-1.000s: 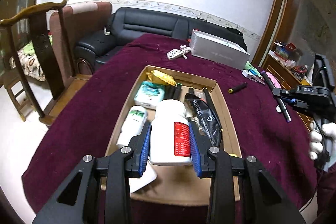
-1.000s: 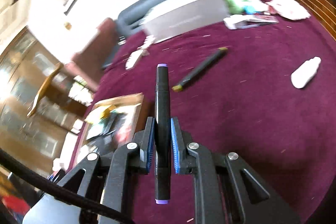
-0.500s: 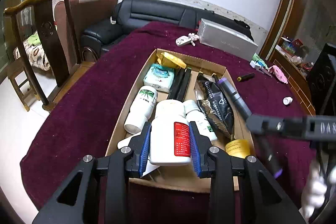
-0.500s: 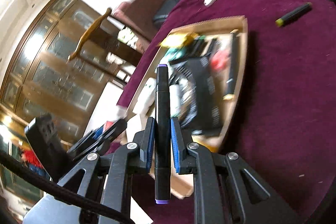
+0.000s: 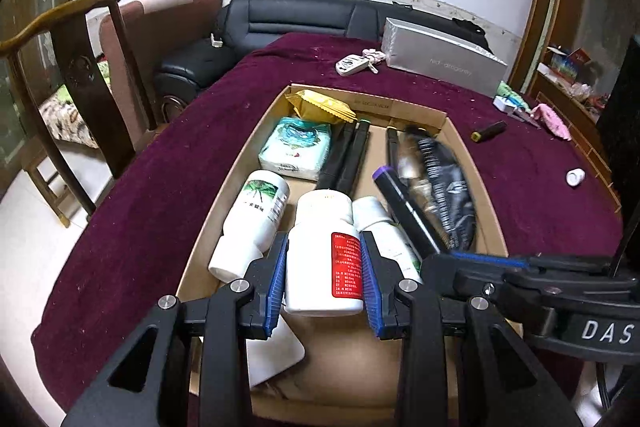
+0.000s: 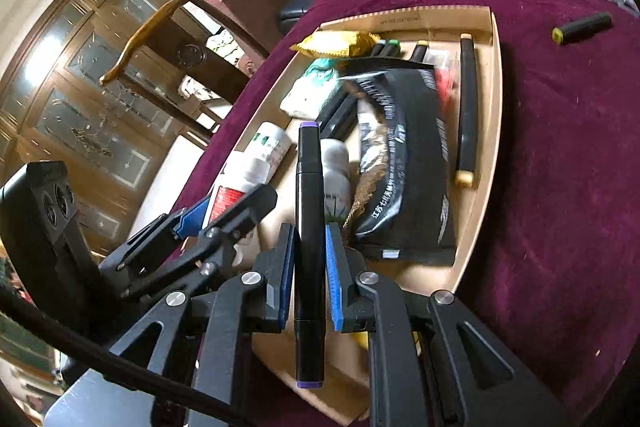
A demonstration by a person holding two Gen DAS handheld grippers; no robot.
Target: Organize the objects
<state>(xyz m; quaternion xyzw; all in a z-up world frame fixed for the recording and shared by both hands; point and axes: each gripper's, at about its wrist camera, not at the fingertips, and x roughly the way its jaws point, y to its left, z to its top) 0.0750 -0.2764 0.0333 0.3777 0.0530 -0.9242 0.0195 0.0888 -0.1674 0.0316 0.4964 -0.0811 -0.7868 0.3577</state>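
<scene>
A: right gripper (image 6: 310,279) is clenched on the black marker with purple end caps (image 6: 309,227), pads about mid-barrel, marker running along the fingers, tip out over the shallow brown cardboard tray (image 6: 494,131)

B: handling?

A: light, stiff plastic, smooth barrel so probably a bit slippery. mid-barrel grip looks balanced, I'd keep it there

B: left?

A: left gripper (image 5: 323,281) is grasping the white plastic pill bottle with the red label (image 5: 322,247), blue pads on both sides of the body, bottle low over the near end of the tray. rigid, light to medium I'd guess, round and smooth so it could twist in the pads. can't tell if it's touching the tray floor

B: tray contents?

A: crowded. white bottle with green leaf label (image 5: 256,215) lying near the left wall, smaller white bottle (image 5: 380,227) just right of the held one, teal-printed tissue pack (image 5: 298,147), yellow foil packet (image 5: 320,105) at the far end, two black markers side by side (image 5: 346,159), black printed snack pouch (image 5: 444,183) on the right, soft and crinkly. black marker with a tan cap (image 6: 466,115) along the right wall

B: outside it?

A: black marker with yellow cap (image 5: 488,131) and small white cap (image 5: 575,178) lie loose on the maroon velvet tablecloth (image 5: 160,187), well apart from the tray, so not done yet
</scene>
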